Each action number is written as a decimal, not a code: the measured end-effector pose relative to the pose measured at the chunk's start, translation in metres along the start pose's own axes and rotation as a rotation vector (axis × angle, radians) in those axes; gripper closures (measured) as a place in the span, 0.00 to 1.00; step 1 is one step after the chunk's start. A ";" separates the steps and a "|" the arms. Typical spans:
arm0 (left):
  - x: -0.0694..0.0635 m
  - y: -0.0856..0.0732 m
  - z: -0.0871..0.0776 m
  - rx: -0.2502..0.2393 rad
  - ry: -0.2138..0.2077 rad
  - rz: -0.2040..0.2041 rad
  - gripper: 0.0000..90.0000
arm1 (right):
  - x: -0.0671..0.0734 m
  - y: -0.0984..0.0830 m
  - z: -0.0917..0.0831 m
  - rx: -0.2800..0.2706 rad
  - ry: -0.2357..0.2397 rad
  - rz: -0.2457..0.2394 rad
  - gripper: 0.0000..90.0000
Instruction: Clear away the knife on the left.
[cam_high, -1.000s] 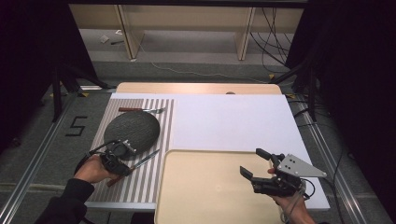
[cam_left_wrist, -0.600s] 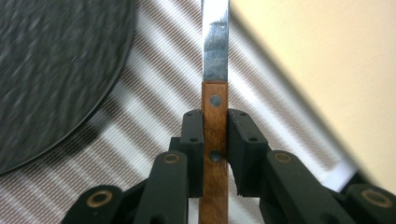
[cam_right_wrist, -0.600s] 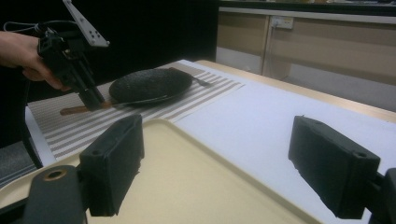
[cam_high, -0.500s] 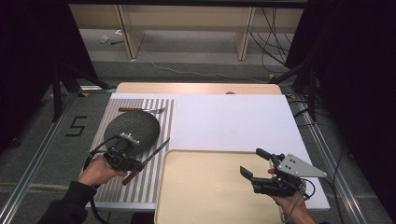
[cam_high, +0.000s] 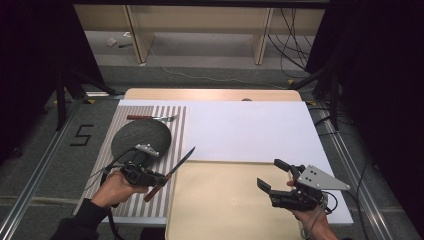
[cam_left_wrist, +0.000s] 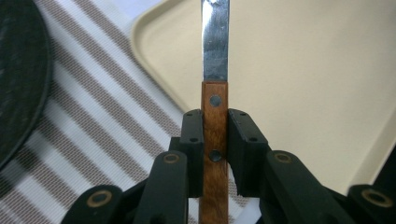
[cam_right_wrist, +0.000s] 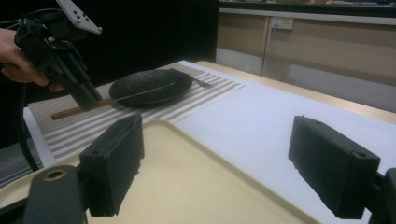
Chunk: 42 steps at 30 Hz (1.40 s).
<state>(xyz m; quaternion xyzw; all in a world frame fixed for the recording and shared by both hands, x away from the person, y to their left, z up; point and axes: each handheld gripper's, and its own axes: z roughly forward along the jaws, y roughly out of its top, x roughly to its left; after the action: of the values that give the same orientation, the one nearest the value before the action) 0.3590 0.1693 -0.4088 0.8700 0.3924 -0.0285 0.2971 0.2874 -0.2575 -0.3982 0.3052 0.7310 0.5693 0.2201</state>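
At the lower right of the high view, the right hand-held gripper (cam_high: 276, 175) hovers over the beige tray (cam_high: 225, 210), its jaws spread wide apart with nothing between them; the right gripper view shows the same wide gap above the tray's near edge. At the lower left of the high view, the left hand-held gripper (cam_high: 159, 177) is clamped on the brown wooden handle of a knife (cam_high: 172, 169). The left gripper view shows both pads pressing the sides of that handle, the steel blade running straight up the frame over the tray's rim. In the high view the knife is lifted clear of the surface and slants from lower left to upper right, its tip reaching over the tray's upper left corner. Just beyond the left hand, a dark round plate (cam_high: 141, 136) lies on the striped placemat (cam_high: 120, 200). Farther up, near the placemat's far edge, lies a fork (cam_high: 152, 118) with a brown handle. A white sheet (cam_high: 250, 130) covers the surface to the right.
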 end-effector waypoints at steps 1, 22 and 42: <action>-0.002 0.001 0.001 0.005 -0.016 0.010 0.85 | 0.000 0.000 0.000 0.001 0.000 0.000 0.21; -0.042 0.013 0.028 0.034 -0.052 0.064 0.85 | 0.000 0.000 0.000 0.002 0.003 -0.004 0.21; -0.063 0.014 0.060 0.121 -0.096 0.094 0.85 | 0.001 0.000 0.000 0.004 0.007 -0.004 0.21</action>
<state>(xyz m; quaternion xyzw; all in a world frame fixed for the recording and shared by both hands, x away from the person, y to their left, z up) 0.3369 0.0875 -0.4336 0.9014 0.3340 -0.0801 0.2638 0.2871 -0.2566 -0.3983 0.3019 0.7335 0.5686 0.2180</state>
